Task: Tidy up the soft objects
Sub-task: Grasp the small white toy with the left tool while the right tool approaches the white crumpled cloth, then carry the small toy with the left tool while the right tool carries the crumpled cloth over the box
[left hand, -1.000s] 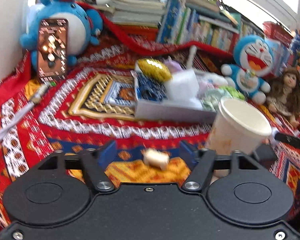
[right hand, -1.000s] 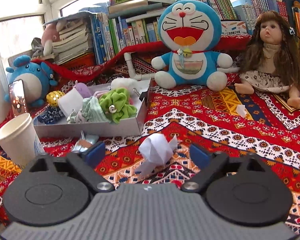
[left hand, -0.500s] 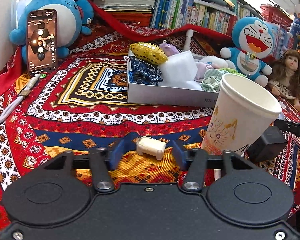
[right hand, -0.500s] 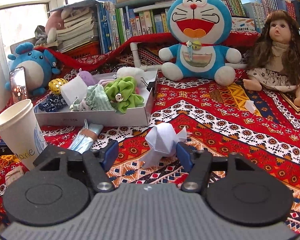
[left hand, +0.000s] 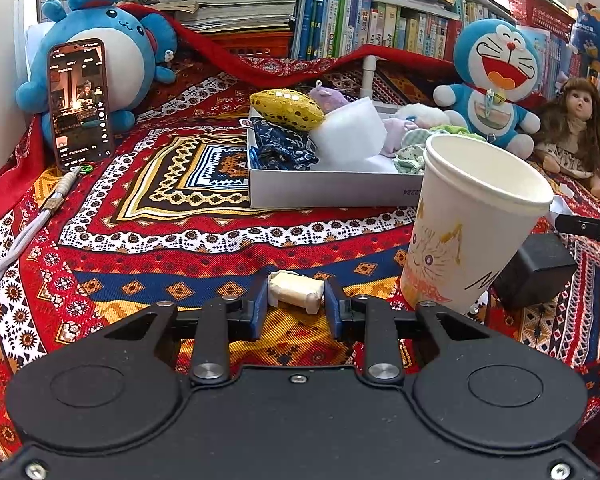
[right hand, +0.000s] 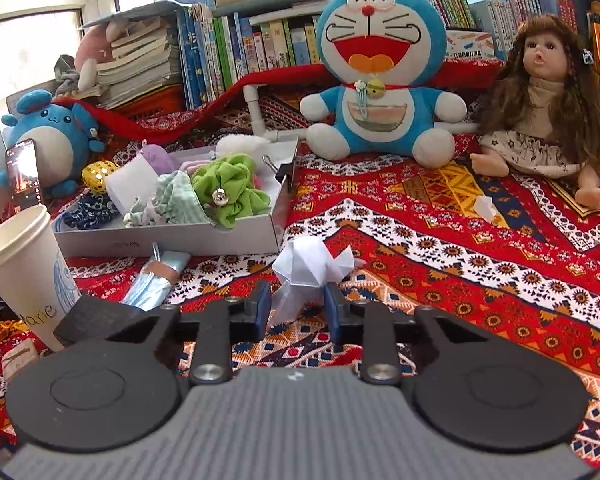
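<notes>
While the left tongs (left hand: 296, 304) are closing on a small wrapped cream-coloured block (left hand: 296, 290) low in the frame's centre, the right tongs (right hand: 296, 306) are clamped on a crumpled white tissue (right hand: 308, 266), likewise low centre. Both look light and squashy, best pinched mid-body. The white tray (right hand: 172, 238), upper left, already brims with scrunchies and plush bits; the paper cup (left hand: 476, 224) looks empty.

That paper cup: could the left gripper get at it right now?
Probably not yet. The left gripper is closing on a small wrapped sweet. The paper cup stands close by, nothing between them, so it looks reachable once freed.
</notes>
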